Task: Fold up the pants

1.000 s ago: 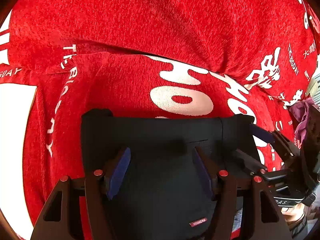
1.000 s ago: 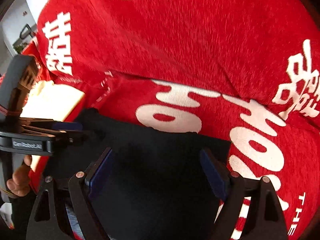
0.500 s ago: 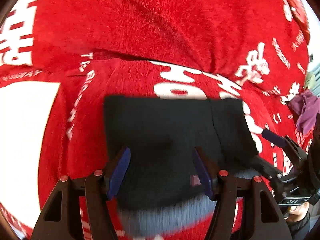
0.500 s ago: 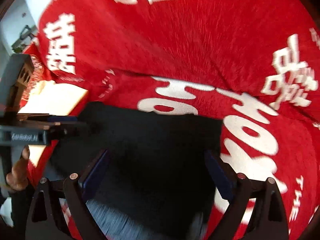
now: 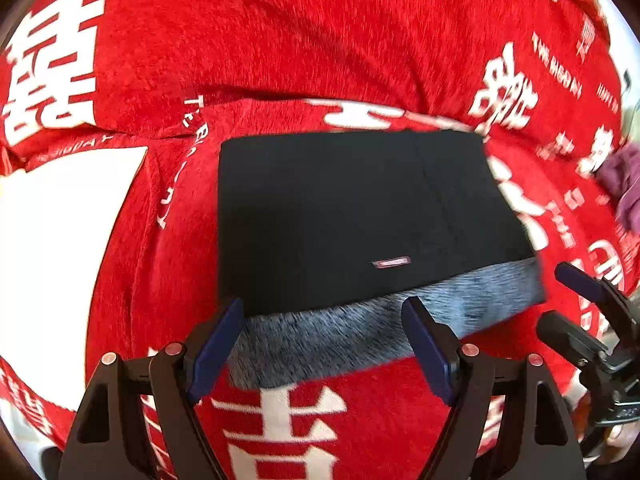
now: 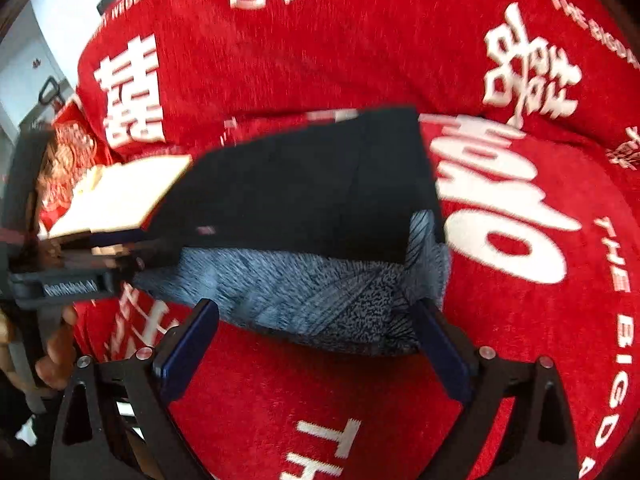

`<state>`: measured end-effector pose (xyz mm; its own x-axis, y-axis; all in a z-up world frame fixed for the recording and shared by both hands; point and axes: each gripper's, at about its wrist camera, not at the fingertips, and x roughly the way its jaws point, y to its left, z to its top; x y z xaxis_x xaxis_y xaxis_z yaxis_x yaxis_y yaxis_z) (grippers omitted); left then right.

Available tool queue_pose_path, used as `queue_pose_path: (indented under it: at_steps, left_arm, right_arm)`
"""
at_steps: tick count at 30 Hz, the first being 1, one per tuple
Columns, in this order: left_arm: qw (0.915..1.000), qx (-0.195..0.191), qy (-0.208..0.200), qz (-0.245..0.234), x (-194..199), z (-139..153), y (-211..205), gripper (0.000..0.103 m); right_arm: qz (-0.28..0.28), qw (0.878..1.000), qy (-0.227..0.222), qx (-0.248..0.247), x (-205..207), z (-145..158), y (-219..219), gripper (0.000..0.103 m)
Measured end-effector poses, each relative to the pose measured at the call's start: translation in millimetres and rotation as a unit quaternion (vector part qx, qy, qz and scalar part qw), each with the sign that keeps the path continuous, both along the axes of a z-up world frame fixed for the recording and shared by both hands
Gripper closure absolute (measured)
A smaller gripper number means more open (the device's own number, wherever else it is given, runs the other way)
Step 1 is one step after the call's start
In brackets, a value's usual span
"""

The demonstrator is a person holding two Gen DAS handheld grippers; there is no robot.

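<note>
The black pants point(image 5: 340, 216) lie folded into a flat rectangle on the red blanket point(image 5: 280, 40), with a grey fleecy inner band point(image 5: 360, 332) showing along the near edge. They also show in the right wrist view point(image 6: 300, 196). My left gripper point(image 5: 326, 344) is open and empty, just short of the grey edge. My right gripper point(image 6: 316, 348) is open and empty at the near edge of the grey band point(image 6: 304, 292). The right gripper also shows at the right edge of the left wrist view point(image 5: 576, 304).
The red blanket with white lettering covers a soft, humped surface all around. A white patch point(image 5: 60, 260) lies left of the pants. A purple cloth point(image 5: 624, 184) sits at the far right. The left gripper's body point(image 6: 68, 276) and a hand appear at left.
Both grippers have pulled back and up from the pants. The pants now lie free, and the grey inner band has come into view along the near edge.
</note>
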<state>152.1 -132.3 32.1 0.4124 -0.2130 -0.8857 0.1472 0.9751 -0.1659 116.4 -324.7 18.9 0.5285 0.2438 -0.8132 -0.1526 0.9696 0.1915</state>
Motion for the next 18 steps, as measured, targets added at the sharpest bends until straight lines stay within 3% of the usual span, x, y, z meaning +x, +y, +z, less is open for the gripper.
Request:
queue_pose_path:
  at_steps: [2, 4, 8, 11, 14, 18]
  left_arm:
    - [1.0, -0.006, -0.003, 0.002, -5.1, 2.4, 0.6, 0.021]
    - [1.0, -0.001, 0.008, -0.001, -5.6, -4.5, -2.7, 0.021]
    - [0.9997, 0.0, 0.026, 0.003, -4.9, -18.4, -5.1, 0.021]
    - [0.9995, 0.012, 0.031, 0.001, -3.5, -24.5, -9.2, 0.021]
    - [0.9993, 0.025, 0.027, -0.002, -5.1, -23.2, -12.4, 0.021]
    - [0.9996, -0.001, 0.027, 0.007, -7.6, -13.3, -5.2, 0.021]
  right_arm:
    - [0.009, 0.999, -0.039, 0.009, -10.0, 19.7, 4.0, 0.004]
    - [0.024, 0.998, -0.051, 0.009, -11.0, 26.2, 12.4, 0.004]
    - [0.036, 0.999, -0.007, -0.014, 5.6, -3.6, 23.8, 0.004]
    - [0.031, 0.999, 0.016, -0.003, 11.6, -25.2, 16.8, 0.0]
    - [0.036, 0.999, 0.021, -0.019, 9.7, -22.5, 23.3, 0.0]
    - [0.032, 0.999, 0.007, -0.031, -3.8, -1.3, 24.3, 0.0]
